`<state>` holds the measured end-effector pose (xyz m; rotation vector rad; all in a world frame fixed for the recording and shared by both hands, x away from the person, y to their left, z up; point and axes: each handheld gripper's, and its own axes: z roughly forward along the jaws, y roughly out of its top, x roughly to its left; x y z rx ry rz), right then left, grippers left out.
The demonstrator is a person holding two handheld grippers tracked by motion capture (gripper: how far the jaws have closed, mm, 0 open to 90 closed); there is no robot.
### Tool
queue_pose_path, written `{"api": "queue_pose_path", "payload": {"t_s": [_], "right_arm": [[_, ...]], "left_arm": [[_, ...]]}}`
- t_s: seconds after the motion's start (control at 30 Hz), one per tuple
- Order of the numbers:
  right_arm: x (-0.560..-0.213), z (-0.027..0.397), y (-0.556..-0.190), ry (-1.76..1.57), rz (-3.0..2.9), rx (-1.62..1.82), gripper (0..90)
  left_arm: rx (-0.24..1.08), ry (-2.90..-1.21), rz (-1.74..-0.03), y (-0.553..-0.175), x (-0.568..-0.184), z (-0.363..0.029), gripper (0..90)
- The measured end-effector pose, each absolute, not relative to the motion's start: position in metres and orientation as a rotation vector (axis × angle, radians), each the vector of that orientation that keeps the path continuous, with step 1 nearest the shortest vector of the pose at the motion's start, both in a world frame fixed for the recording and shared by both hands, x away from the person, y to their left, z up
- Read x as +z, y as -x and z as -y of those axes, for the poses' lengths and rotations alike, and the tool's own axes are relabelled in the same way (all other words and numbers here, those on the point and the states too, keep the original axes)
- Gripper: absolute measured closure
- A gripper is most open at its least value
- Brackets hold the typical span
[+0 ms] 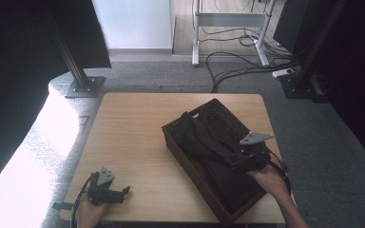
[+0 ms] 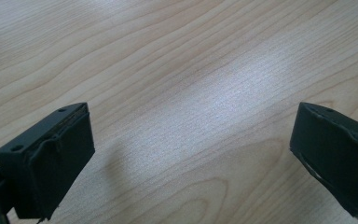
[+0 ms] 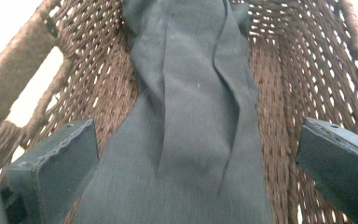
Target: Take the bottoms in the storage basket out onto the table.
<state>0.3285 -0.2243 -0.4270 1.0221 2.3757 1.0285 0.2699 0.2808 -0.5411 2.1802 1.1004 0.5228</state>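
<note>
Evidently the dark cloth [image 1: 214, 147] lies lengthwise inside the wicker basket [image 1: 190, 161], with the right gripper [image 3: 198, 172] spread wide above it, holding nothing. It should lift clear without snagging a fold. Left of the basket, the left gripper [image 2: 191, 154] rests open on the table [image 1: 138, 128].

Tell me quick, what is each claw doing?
Left claw: open, holding nothing, over the bare table.
Right claw: open, holding nothing, above the dark cloth in the basket.

Below my right fingers [image 3: 198, 154], the dark cloth [image 3: 191, 116] hides most of the basket [image 3: 303, 70] floor and runs past the bottom edge.
</note>
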Motion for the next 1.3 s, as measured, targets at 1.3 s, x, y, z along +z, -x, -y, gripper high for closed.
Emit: {"api": "queue_pose_path", "payload": {"t_s": [1.3], "right_arm": [[-0.506, 0.139, -0.439, -1.028, -2.685, 0.677, 0.0]], "left_arm": [[0.528, -2.176, -1.099, -0.270, -0.541, -0.281, 0.0]]}}
